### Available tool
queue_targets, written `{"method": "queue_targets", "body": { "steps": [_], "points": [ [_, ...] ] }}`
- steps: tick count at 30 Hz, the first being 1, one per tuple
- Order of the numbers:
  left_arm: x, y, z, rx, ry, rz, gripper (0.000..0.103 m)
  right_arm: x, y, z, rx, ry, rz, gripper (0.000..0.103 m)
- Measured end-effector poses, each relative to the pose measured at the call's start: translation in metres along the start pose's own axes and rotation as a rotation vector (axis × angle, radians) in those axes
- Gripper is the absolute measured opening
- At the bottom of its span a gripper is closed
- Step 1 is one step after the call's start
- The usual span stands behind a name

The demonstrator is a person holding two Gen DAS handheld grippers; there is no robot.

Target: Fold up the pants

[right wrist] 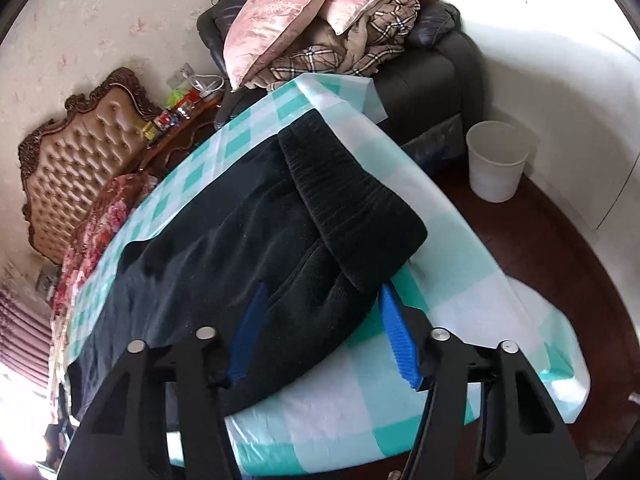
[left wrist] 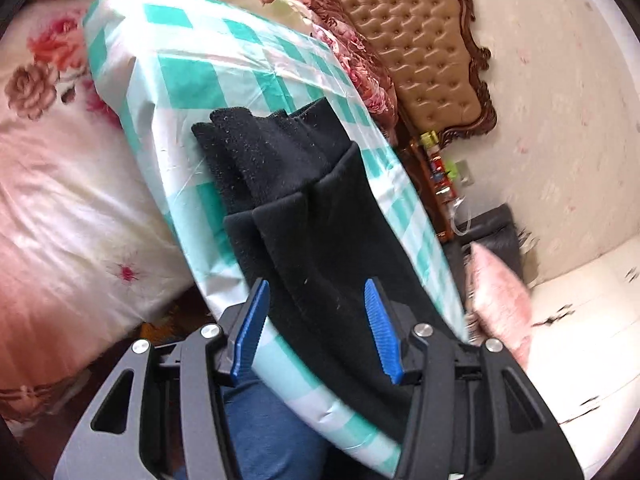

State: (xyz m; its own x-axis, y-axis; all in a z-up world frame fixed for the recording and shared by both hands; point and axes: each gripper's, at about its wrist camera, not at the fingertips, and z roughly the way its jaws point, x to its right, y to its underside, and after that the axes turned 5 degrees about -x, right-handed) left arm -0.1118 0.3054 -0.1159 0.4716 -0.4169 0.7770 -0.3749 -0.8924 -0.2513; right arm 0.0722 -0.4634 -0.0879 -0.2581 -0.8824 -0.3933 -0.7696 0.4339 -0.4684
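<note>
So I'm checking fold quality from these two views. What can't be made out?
- Pants, left wrist view: near end hidden behind the left gripper.
- Pants, right wrist view: lower-left part cut off by the right gripper body.
- Layers under the folded waistband: covered by it.
- Nightstand items: too small.

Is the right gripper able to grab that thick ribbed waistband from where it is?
Probably yes. The right gripper is open, and the waistband lies folded over the pants just ahead of its fingers, with nothing between them.

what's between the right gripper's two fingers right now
In the right wrist view, the waist end of the black pants lies between the open right gripper, on the checked cloth.
</note>
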Motion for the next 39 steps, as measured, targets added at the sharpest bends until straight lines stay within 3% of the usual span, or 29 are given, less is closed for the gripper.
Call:
{"method": "queue_targets", "body": {
  "steps": [3, 5, 6, 7, 8, 9, 14, 17, 18, 20, 23, 25, 26, 28, 29, 33, 35, 39],
  "points": [
    [0.002, -0.009, 0.004, -0.008, -0.012, -0.01, 0.049, -0.002, -0.001, -0.003, 0.006, 0.022, -0.005, 0.043],
    [0.0, -0.016, 0.011, -0.023, -0.019, -0.03, 0.043, -0.002, -0.004, -0.004, 0.006, 0.031, -0.02, 0.039],
    [-0.002, -0.021, 0.016, -0.034, -0.032, -0.033, 0.039, -0.002, -0.007, -0.001, 0.004, 0.043, -0.03, 0.032],
    [-0.002, -0.023, 0.021, -0.047, -0.06, -0.025, 0.023, -0.003, -0.009, -0.001, 0.003, 0.068, -0.044, 0.022],
    [-0.002, -0.025, 0.026, -0.054, -0.076, -0.027, 0.009, -0.003, -0.011, 0.0, 0.001, 0.079, -0.048, 0.02],
    [-0.001, -0.024, 0.026, -0.055, -0.078, -0.034, 0.005, -0.003, -0.013, -0.001, -0.001, 0.075, -0.046, 0.018],
    [0.011, -0.009, -0.005, -0.001, -0.076, -0.008, 0.005, -0.011, -0.013, -0.018, 0.053, 0.069, -0.091, 0.015],
    [-0.005, -0.008, 0.007, -0.033, -0.116, -0.022, 0.005, -0.009, -0.01, -0.003, 0.027, 0.124, -0.106, 0.015],
    [-0.019, -0.007, 0.014, -0.058, -0.105, -0.082, 0.005, -0.006, -0.008, 0.009, 0.007, 0.162, -0.11, 0.015],
    [-0.022, -0.006, 0.015, -0.056, -0.098, -0.075, 0.007, -0.003, -0.001, 0.02, -0.011, 0.203, -0.131, 0.015],
    [-0.019, -0.007, 0.012, -0.047, -0.1, -0.057, 0.021, -0.001, 0.002, 0.016, 0.01, 0.234, -0.151, 0.018],
    [-0.015, -0.011, 0.004, -0.014, -0.124, -0.03, 0.023, 0.002, 0.001, 0.006, 0.028, 0.256, -0.128, 0.035],
    [-0.012, -0.013, 0.001, 0.005, -0.135, -0.011, 0.025, 0.001, 0.001, 0.0, 0.046, 0.264, -0.123, 0.039],
    [-0.006, -0.014, -0.007, 0.043, -0.154, 0.033, 0.046, -0.003, 0.0, -0.016, 0.105, 0.326, -0.13, 0.047],
    [-0.007, -0.014, -0.006, 0.036, -0.161, 0.03, 0.051, -0.007, 0.0, -0.024, 0.143, 0.351, -0.14, 0.048],
    [-0.008, -0.017, 0.008, -0.028, -0.106, 0.022, 0.052, -0.006, -0.017, -0.026, 0.156, 0.272, -0.132, 0.054],
    [-0.005, -0.018, 0.016, -0.057, -0.083, 0.029, 0.059, -0.004, -0.025, -0.02, 0.147, 0.226, -0.138, 0.061],
    [-0.006, -0.021, 0.029, -0.073, -0.075, 0.026, 0.062, 0.004, -0.047, 0.007, 0.11, 0.167, -0.149, 0.075]
  ]
}}
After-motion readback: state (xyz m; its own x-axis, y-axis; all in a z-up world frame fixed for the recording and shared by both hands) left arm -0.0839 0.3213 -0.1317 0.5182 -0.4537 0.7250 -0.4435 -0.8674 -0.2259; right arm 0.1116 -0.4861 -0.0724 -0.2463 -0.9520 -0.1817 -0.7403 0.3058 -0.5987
